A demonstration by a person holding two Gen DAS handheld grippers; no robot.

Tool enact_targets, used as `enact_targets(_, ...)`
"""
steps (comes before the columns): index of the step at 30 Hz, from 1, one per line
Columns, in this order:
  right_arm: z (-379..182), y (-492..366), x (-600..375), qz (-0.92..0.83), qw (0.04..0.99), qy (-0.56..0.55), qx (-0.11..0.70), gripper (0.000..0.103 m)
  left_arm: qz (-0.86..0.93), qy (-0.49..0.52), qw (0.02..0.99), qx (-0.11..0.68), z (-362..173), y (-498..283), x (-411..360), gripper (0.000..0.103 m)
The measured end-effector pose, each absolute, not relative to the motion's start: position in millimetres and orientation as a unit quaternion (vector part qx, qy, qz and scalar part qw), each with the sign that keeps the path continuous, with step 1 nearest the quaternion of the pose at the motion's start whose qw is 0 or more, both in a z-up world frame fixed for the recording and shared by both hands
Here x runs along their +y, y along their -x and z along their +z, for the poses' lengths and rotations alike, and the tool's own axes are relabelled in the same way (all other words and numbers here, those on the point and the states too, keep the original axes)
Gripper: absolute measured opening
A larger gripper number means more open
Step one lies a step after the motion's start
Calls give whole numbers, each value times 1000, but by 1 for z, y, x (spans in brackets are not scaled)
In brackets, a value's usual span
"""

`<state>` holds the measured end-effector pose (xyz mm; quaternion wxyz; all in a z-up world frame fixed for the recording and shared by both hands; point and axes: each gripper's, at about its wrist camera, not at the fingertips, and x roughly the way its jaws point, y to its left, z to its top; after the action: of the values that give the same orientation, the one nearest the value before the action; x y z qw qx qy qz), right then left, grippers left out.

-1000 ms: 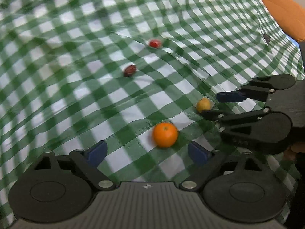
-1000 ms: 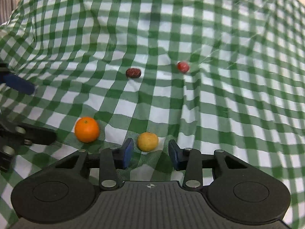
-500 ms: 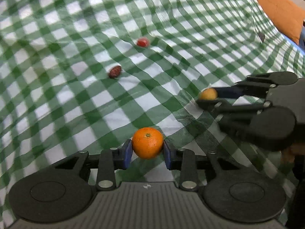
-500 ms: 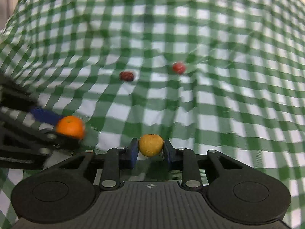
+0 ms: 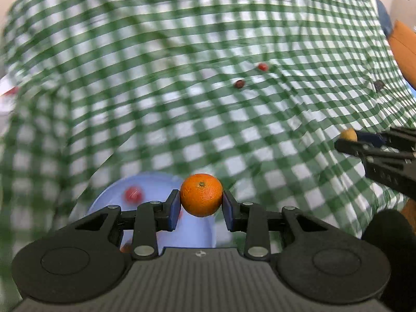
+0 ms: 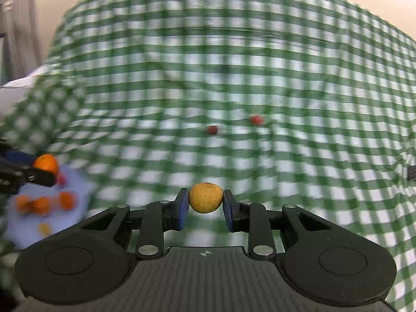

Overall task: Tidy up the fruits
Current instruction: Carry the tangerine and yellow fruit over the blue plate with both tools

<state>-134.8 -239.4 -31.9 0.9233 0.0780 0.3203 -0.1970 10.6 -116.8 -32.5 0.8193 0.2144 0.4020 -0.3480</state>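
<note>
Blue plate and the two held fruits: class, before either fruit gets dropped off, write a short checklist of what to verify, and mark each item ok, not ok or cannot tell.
1. Left gripper jaws clamp the orange on both sides: ok.
2. Right gripper jaws clamp the yellow fruit: ok.
3. Orange is over the blue plate: ok, it sits above the plate's edge in the left wrist view.
4. Yellow fruit is over the plate: not ok, checked cloth lies below it.
5. Free spot on the plate: cannot tell, too blurred.
6. All fruit collected: not ok, two red fruits remain on the cloth.
</note>
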Motion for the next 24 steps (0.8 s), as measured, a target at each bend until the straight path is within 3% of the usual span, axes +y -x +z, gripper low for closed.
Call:
enact_targets(11,-1,142,-91,-44,938,-84,333,29,-284,-168,845,421,0,35,2,38)
enact_targets(24,3,163,-25,-12,938,-23,346,29,-266,-126,865,405,9,70,60,38)
